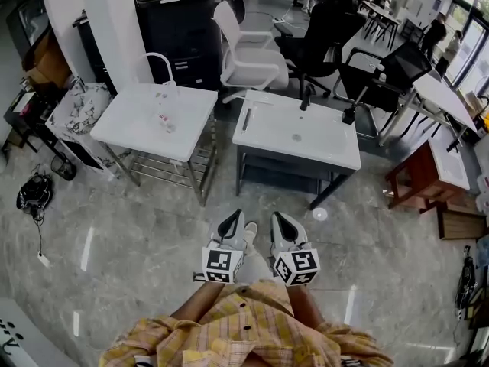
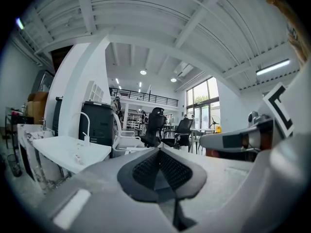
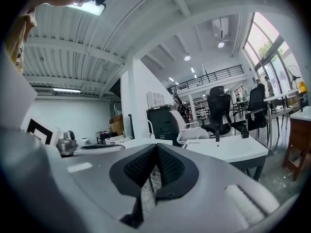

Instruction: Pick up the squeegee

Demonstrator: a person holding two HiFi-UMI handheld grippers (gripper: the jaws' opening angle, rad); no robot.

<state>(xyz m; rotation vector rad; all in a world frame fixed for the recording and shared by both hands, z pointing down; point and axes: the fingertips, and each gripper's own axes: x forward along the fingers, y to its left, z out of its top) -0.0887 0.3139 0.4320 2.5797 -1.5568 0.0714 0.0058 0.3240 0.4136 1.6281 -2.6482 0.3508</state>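
A thin dark bar that may be the squeegee (image 1: 246, 118) lies along the left edge of the right-hand white table (image 1: 321, 147); it is too small to be sure. My left gripper (image 1: 231, 222) and right gripper (image 1: 281, 222) hang side by side close to my body, over the floor and well short of that table. Both point roughly level toward the tables. In the left gripper view the left gripper (image 2: 159, 153) has its pads pressed together with nothing between them. The right gripper (image 3: 155, 150) is likewise shut and empty.
A second white table (image 1: 130, 121) with an arched white faucet (image 1: 164, 66) stands to the left. The right table carries a black faucet (image 1: 306, 98). Office chairs (image 1: 248, 56), a black cabinet (image 1: 179, 29) and a white pillar (image 1: 99, 21) stand behind. Marble floor lies between me and the tables.
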